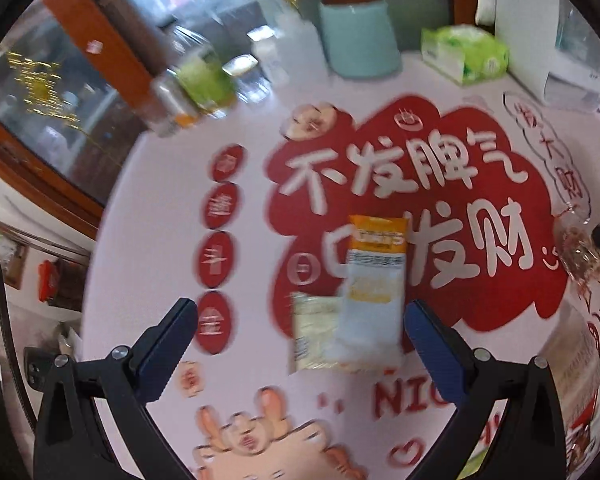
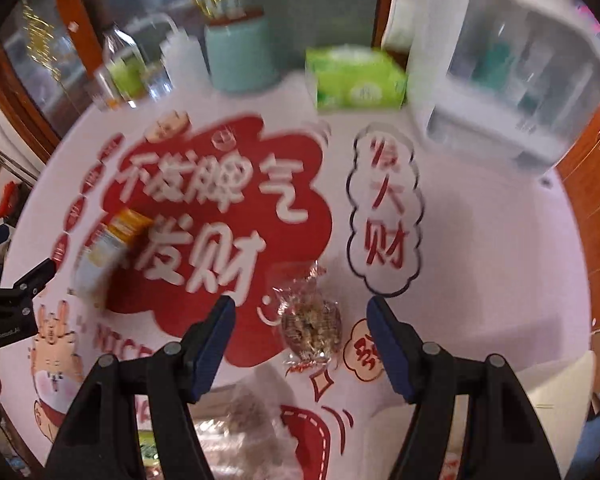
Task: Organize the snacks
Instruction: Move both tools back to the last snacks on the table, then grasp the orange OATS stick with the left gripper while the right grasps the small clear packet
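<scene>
An orange-and-white snack packet lies on the printed tablecloth, overlapping a pale yellow packet. My left gripper is open, its jaws on either side of these packets and just above them. The orange packet also shows in the right wrist view. A clear-wrapped brown snack lies on the cloth between the jaws of my open right gripper; it also shows at the right edge of the left wrist view. Another clear bag of snacks lies nearer, under the right gripper.
At the back of the table stand a teal container, a green tissue pack, a white organizer box and several bottles. A glass-fronted wooden cabinet is behind on the left. The left gripper appears at the left edge of the right wrist view.
</scene>
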Available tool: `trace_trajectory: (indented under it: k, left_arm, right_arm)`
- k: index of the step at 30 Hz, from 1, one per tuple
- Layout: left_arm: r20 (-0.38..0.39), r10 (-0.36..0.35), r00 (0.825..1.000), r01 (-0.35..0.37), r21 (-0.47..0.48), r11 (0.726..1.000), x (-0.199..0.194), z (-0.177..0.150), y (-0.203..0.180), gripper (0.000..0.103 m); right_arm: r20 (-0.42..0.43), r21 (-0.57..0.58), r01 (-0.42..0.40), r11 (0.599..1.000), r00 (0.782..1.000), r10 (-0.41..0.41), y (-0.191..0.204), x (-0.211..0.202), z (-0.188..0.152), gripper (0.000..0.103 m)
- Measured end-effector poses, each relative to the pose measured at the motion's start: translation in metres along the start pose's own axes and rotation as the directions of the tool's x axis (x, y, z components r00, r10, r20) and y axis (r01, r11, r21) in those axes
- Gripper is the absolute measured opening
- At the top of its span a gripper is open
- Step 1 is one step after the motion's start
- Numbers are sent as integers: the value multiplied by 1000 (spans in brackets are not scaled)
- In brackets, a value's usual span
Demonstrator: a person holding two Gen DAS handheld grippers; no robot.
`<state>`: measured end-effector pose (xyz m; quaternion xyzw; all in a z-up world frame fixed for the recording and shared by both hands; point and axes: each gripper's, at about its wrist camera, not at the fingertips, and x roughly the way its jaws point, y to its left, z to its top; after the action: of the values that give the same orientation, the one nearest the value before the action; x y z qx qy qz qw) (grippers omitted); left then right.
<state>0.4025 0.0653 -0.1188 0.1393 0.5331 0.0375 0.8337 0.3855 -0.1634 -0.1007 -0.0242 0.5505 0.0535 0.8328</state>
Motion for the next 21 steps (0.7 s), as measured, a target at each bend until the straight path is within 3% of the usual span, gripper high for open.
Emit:
trace_trajectory:
  k: [9, 14, 18, 21]
  left_arm:
    - [-78, 7, 997, -1, 78, 997, 52, 17, -45, 101]
    - [-114, -9, 993, 17, 75, 997, 62, 19, -48, 81]
    - [-138, -91, 986, 95, 21, 995, 60, 18, -43, 39]
    - [-137, -68, 988, 73, 31, 997, 56, 12, -47, 37]
  right_arm:
    - [-131, -62, 39, 997, 990, -47, 8, 49, -3, 65]
    - [-150, -87, 42, 995, 987, -55, 6, 53, -6, 56]
    - [-138, -94, 48, 994, 989, -61, 8, 50, -8, 46]
    - [-134, -88, 40, 995, 990, -52, 9, 48, -11, 43]
